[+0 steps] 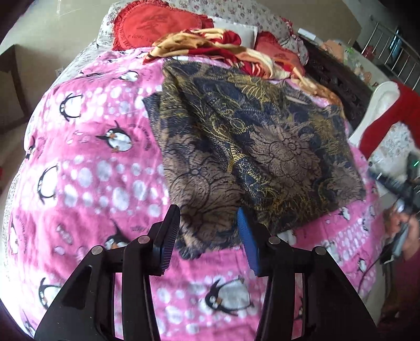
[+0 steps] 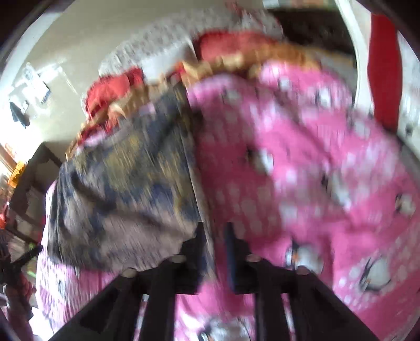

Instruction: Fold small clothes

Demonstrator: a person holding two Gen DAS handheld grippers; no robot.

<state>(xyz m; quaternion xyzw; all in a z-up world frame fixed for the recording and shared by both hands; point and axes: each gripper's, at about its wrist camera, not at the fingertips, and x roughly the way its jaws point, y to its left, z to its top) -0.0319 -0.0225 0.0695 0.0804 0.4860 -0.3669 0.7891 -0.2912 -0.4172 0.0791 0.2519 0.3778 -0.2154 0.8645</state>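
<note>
Left tongs gape wide over the near corner of the patterned garment, gripping nothing. Right tongs look narrow at its edge; blur hides any hold. It lies partly folded on the pink penguin blanket, with further folds apparently left.

a bed under a pink penguin blanket — red ruffled pillows at its head, glossy pale floor beyond.

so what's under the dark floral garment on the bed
The dark floral garment lies on the pink penguin blanket, which shows all around its near and left edges. At its far edge sits a red and gold blanket. Whatever lies directly beneath the garment is covered.
</note>
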